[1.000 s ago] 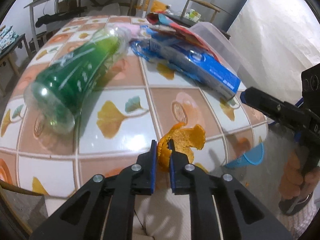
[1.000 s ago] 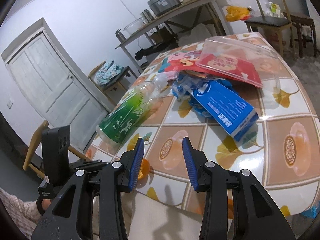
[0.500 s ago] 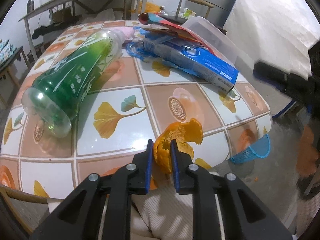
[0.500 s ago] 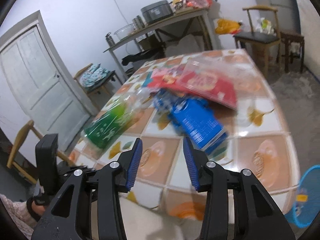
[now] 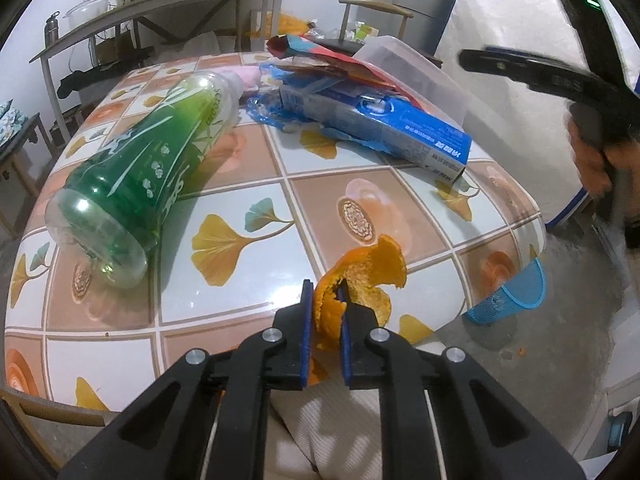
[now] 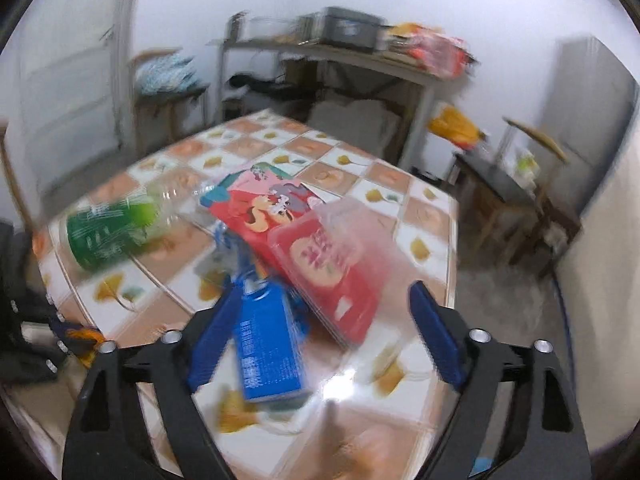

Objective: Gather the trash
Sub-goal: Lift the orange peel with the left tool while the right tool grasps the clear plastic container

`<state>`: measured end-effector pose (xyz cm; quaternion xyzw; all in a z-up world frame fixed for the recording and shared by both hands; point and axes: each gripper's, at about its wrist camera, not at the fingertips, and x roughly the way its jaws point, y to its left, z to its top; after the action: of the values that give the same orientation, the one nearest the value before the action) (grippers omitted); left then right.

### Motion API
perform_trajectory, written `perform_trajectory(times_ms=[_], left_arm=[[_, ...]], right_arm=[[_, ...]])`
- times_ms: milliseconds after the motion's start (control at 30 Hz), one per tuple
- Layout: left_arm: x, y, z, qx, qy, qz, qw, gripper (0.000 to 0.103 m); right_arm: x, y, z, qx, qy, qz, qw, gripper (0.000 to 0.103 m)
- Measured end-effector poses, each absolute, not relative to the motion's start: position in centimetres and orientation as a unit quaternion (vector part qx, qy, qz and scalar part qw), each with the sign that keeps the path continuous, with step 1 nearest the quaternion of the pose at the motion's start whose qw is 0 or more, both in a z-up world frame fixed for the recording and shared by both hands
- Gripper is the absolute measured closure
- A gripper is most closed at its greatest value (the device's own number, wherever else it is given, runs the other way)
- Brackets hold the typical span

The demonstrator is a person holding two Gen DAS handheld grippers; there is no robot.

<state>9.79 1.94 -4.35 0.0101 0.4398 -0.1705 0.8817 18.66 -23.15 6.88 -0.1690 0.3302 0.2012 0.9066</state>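
Observation:
An orange peel (image 5: 366,276) sits at the near edge of the tiled table (image 5: 256,208), and my left gripper (image 5: 324,300) is shut on it. A green plastic bottle (image 5: 144,168) lies on its side to the left. A blue carton (image 5: 396,132) lies at the back right against a pile of wrappers and a clear plastic lid (image 5: 412,68). My right gripper (image 6: 320,300) hangs above the table with its jaws opening wide and nothing between them; the blue carton (image 6: 268,344) and a red packet (image 6: 320,256) under the clear lid lie below it. The right wrist view is blurred.
A blue mesh bin (image 5: 508,296) stands on the floor beside the table's right edge. A long shelf table (image 5: 160,4) with pots stands against the back wall. A wooden chair (image 6: 516,188) stands at the right, a door (image 6: 68,72) at the left.
My right gripper has risen, swung over the pile and spread its jaws wide. The left gripper has stayed put, still clamped on the orange peel.

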Motion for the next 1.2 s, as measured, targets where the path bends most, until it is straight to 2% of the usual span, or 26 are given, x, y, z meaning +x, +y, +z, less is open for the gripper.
perform_trajectory(times_ms=[100,200,400,567,733,867,1200], left_arm=[[9.9,2.4,-4.4,0.000,0.439,-0.181,0.880,0.092],[10.0,2.7,-4.4,-0.008,0.440,-0.186,0.878,0.093],[10.4,3.0,-4.4,-0.013,0.443,-0.196,0.875,0.093],[10.7,3.0,-4.4,-0.011,0.445,-0.200,0.873,0.093],[10.8,3.0,-4.3,-0.012,0.446,-0.200,0.872,0.093],[11.0,3.3,-4.2,-0.025,0.448,-0.196,0.872,0.094],[10.6,4.1,-2.7,-0.055,0.434,-0.189,0.879,0.094]], right_arm=[[23.1,-23.5,6.9,-0.211,0.370,0.263,0.866,0.008],[26.1,-23.5,6.3,-0.233,0.407,0.292,0.834,0.008],[32.3,-23.2,4.5,-0.203,0.490,0.345,0.774,0.008],[33.7,-22.8,2.6,-0.187,0.535,0.369,0.736,0.008],[34.3,-23.1,2.4,-0.162,0.534,0.362,0.747,0.008],[33.6,-23.6,3.2,-0.158,0.518,0.355,0.762,0.012],[28.5,-29.5,8.7,-0.050,0.423,0.328,0.843,0.016]])
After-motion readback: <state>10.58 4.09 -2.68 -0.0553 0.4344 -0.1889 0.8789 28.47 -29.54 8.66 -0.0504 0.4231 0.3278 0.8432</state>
